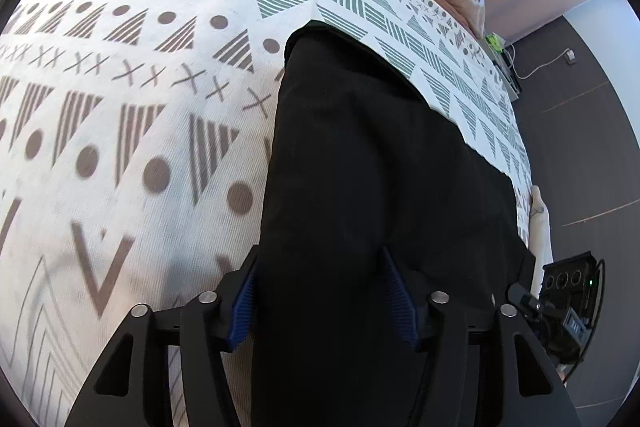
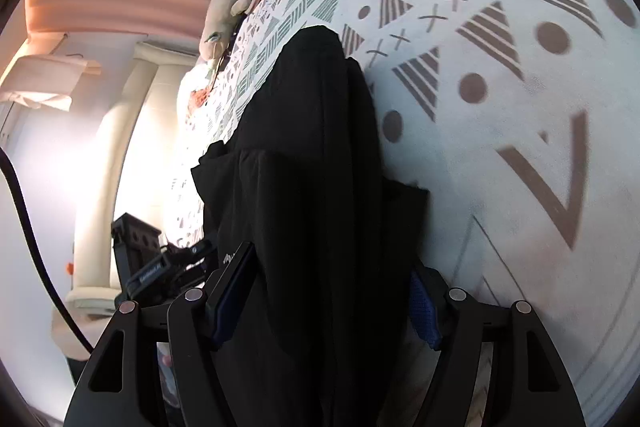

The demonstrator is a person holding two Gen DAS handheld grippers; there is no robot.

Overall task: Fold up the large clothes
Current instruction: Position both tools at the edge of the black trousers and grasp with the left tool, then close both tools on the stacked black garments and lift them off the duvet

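Long black fabric garment (image 1: 360, 167) lies stretched on patterned white bedspread (image 1: 140, 107). Left gripper (image 1: 324, 303) and right gripper (image 2: 328, 303) straddle near end, jaws parted — grip unclear. Mid-fold — next likely: clamp, carry end over.

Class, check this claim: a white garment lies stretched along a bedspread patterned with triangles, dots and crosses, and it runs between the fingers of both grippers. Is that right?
One detail is wrong: the garment is black, not white, as the left wrist view shows. The rest stands: it lies along the patterned bedspread and runs between the fingers of the left gripper and the right gripper.
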